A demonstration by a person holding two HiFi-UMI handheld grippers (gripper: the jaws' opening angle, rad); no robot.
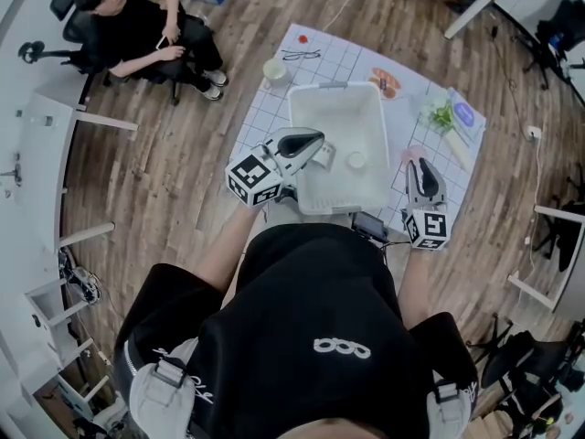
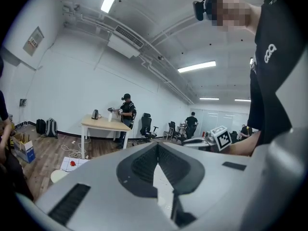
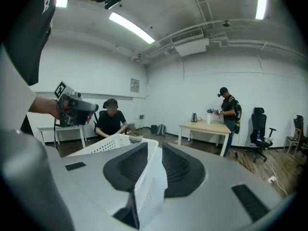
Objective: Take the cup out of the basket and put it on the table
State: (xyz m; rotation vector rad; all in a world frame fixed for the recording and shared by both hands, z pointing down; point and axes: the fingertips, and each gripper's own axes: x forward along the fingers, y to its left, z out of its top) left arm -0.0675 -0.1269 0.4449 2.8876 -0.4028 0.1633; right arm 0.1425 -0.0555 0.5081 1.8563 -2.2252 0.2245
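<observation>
The left tongs (image 1: 315,141) are closed, jaws together with nothing between them, and they hover over the near left corner of the basket (image 1: 334,86), pointing across it. The right tongs (image 1: 418,165) have their jaws a little apart and hold nothing. In the right gripper view a corner of the basket shows through the gap, but the head view puts these tongs beside the basket's right wall and clear of it. Neither pair has hold of anything, so the step in hand looks like the reach, with the grasp not yet made. The cup (image 1: 356,160) appears to be the small white round thing on the basket floor, toward the near right part. It lies between the two pairs of tongs, closer to the right pair but apart from both, with the basket wall between it and that pair. A second small pale thing lies just beside the left tongs' tips, and what it is cannot be told. The next move probably calls for one pair, most likely the right, to come over the rim, tip downward with its jaws opened wider than the cup's wall, and settle around the cup before closing. The left pair would have to open first. Beyond the basket the gridded mat (image 1: 260,117) on the table has bare spots where the cup could stand, and another pale round cup or bowl (image 1: 275,69) already sits there. Farther off, a person (image 1: 146,35) sits in a chair.
</observation>
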